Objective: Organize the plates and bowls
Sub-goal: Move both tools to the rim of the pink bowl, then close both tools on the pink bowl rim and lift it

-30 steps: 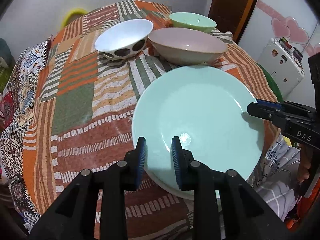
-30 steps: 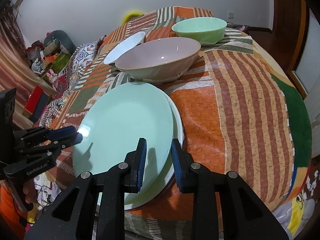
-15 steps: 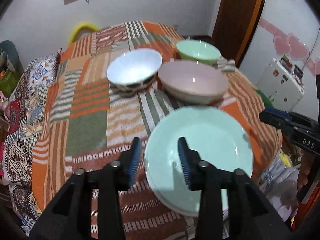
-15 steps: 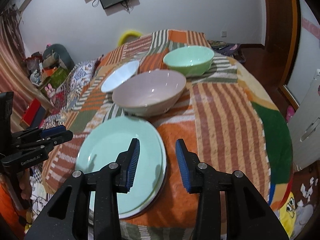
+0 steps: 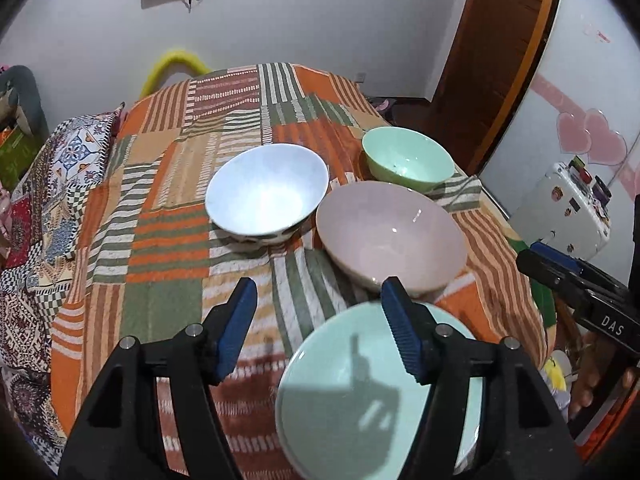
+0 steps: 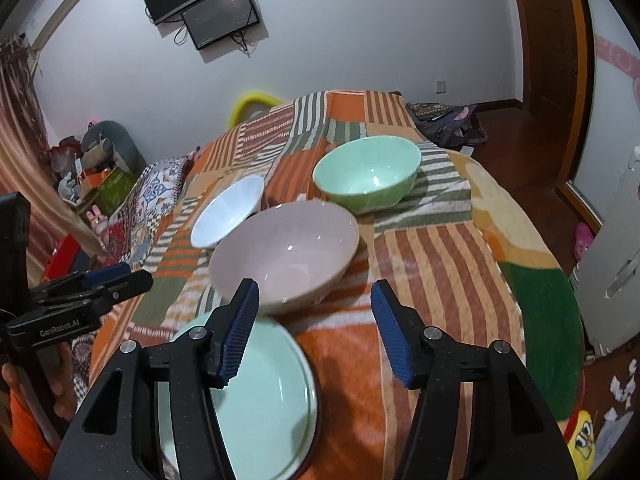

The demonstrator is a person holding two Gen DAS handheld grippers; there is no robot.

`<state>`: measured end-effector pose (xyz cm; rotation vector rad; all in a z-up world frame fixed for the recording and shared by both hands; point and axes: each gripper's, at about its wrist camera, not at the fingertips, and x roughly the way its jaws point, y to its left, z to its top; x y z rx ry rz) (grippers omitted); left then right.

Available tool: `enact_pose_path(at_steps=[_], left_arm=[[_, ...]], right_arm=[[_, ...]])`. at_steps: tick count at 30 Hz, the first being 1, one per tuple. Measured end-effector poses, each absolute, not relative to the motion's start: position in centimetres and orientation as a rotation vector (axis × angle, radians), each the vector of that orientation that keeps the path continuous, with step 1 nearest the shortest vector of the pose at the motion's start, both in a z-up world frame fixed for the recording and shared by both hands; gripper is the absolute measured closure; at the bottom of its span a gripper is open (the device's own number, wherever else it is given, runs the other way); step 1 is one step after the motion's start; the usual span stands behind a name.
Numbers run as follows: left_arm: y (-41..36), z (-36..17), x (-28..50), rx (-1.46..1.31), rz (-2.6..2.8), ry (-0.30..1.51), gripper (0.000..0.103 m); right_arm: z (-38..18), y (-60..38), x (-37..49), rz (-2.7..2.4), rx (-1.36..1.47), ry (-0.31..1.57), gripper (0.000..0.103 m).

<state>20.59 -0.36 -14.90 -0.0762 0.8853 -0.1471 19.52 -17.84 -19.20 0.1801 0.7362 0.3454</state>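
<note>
Left wrist view: left gripper [image 5: 318, 322] now wide apart, empty, pulled up and back from a second ago, when the jaws sat narrow at the rim of the mint plate [image 5: 360, 408]. Plate lies flat on the patchwork cloth [image 5: 168, 248], at the near edge, below the right finger. Pink bowl [image 5: 390, 236] just beyond it; white bowl [image 5: 266, 194] and green bowl [image 5: 408, 158] further back, all separate. Right gripper seen at the right edge, off the plate.

Right wrist view: right gripper [image 6: 314, 326] also spread wide, holding nothing, higher than before. A pale rim shows under the mint plate [image 6: 260, 400], so apparently stacked on a second plate.

Judgement: plate stack done and released; bowls not yet nested, probably next.
</note>
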Motion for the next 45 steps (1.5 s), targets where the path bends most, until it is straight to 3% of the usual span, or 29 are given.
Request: enact_pose_path(at_steps=[18, 22, 26, 31, 45], left_arm=[[-2.1, -20.0, 28.5, -0.1, -0.177, 0.963, 0.04], [-2.1, -20.5, 29.0, -0.104, -0.19, 0.972, 0.052], [-2.3, -21.2, 29.5, -0.11, -0.21, 0.989, 0.059], [-2.6, -22.0, 29.8, -0.124, -0.241, 1.004, 0.076], [-3.1, -20.9, 28.9, -0.111, -0.227, 0.994, 0.079]], right_arm=[[-22.9, -17.9, 25.9, 0.343, 0.203, 0.846, 0.049], [-23.7, -17.8, 26.6, 0.347, 0.197, 0.874, 0.062], [-24.3, -17.7, 27.1, 0.352, 0.193, 0.893, 0.07], [-24.5, -17.5, 27.6, 0.367, 0.202, 0.899, 0.08], [-23.2, -17.1, 26.6, 0.351, 0.183, 0.885, 0.081]])
